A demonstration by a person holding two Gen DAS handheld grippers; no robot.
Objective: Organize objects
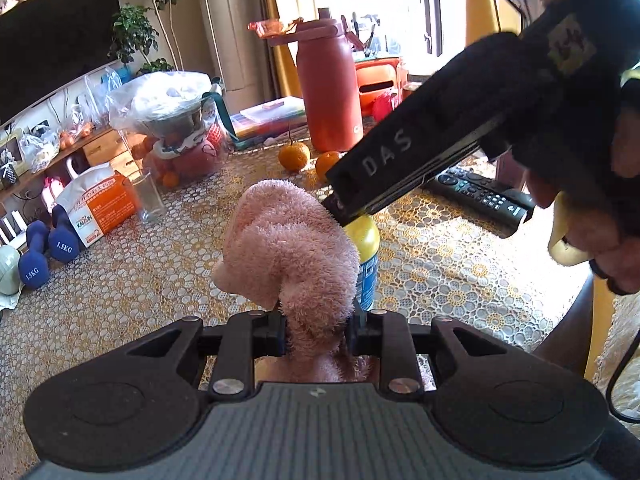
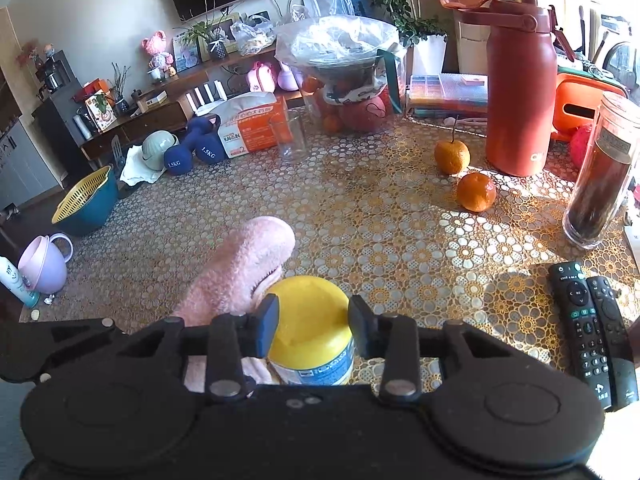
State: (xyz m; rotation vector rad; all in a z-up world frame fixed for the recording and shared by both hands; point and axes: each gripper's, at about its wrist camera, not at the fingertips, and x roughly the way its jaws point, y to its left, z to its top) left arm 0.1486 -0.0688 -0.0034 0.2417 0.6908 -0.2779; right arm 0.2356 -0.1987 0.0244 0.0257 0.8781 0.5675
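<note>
"1.5KG" is printed on each blue dumbbell (image 1: 64,236); just beside them, the orange-and-white box (image 1: 102,204) reads "KAILIN"; the black gripper arm (image 1: 400,160) says "DAS".

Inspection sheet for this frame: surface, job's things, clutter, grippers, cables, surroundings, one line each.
Surface: table under a gold-and-white floral lace cloth.
Job's things: fluffy pink plush toy; yellow-lidded blue-labelled canister upright beside it.
Clutter: two oranges, tall red insulated bottle, two black remote controls, clear glass beaker, blue dumbbells.
Grippers: left gripper shut on the toy; right gripper straddles the canister's lid, contact unclear.
Cables: black cable at right edge.
Surroundings: dark television, potted plant, sunlit window.
</note>
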